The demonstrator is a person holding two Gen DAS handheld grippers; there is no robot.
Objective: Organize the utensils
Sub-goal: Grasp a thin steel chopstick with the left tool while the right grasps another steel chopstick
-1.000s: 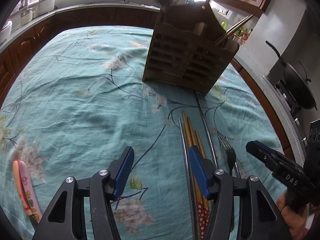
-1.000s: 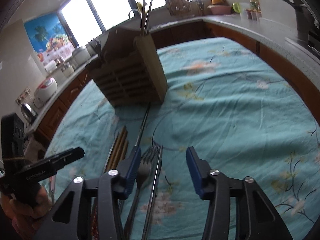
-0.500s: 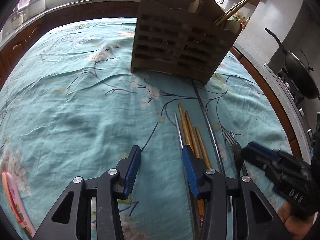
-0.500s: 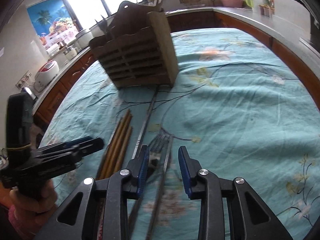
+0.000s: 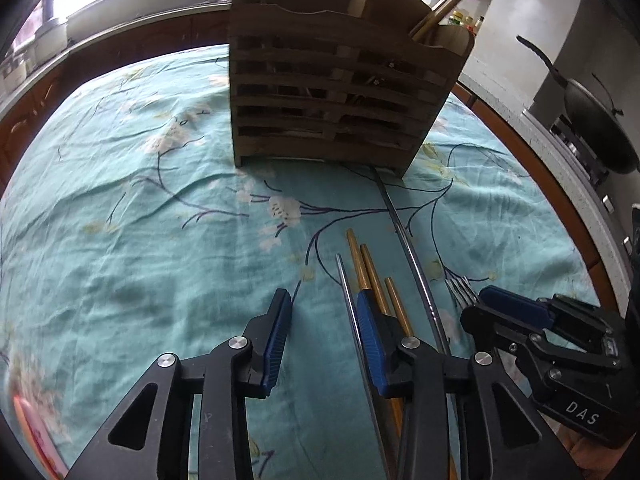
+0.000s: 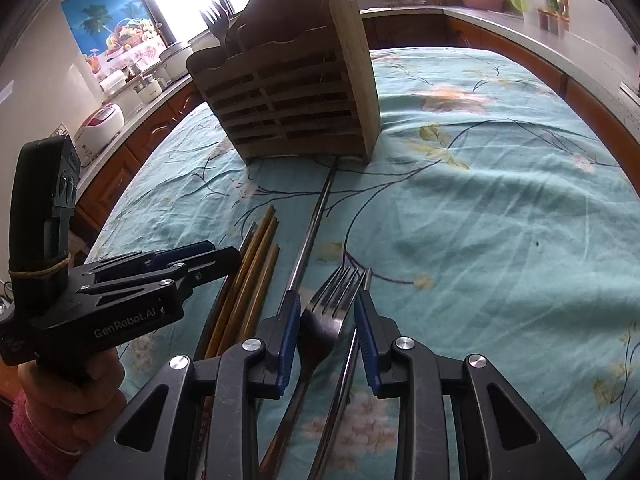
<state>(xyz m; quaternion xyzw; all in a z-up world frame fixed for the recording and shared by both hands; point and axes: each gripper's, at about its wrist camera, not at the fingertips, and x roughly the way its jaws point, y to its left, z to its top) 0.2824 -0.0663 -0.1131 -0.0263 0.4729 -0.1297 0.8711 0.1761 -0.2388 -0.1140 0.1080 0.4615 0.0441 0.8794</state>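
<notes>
A dark slatted wooden utensil holder stands on the teal floral cloth, with forks and chopsticks sticking out of it. In front of it lie wooden chopsticks, a long steel rod, a steel chopstick and a fork. My left gripper is low over the cloth, its jaws closing. The steel chopstick lies just inside the left gripper's right pad. My right gripper is closing around the fork head, pads close on either side.
A pink-handled utensil lies near the cloth's lower left edge. A black wok sits on the stove beyond the table's right side. Rice cookers stand on the counter at the left. The cloth's right half is bare.
Both grippers have moved forward and down toward the utensils and holder. Both pairs of jaws have narrowed, the right one around the fork head.
</notes>
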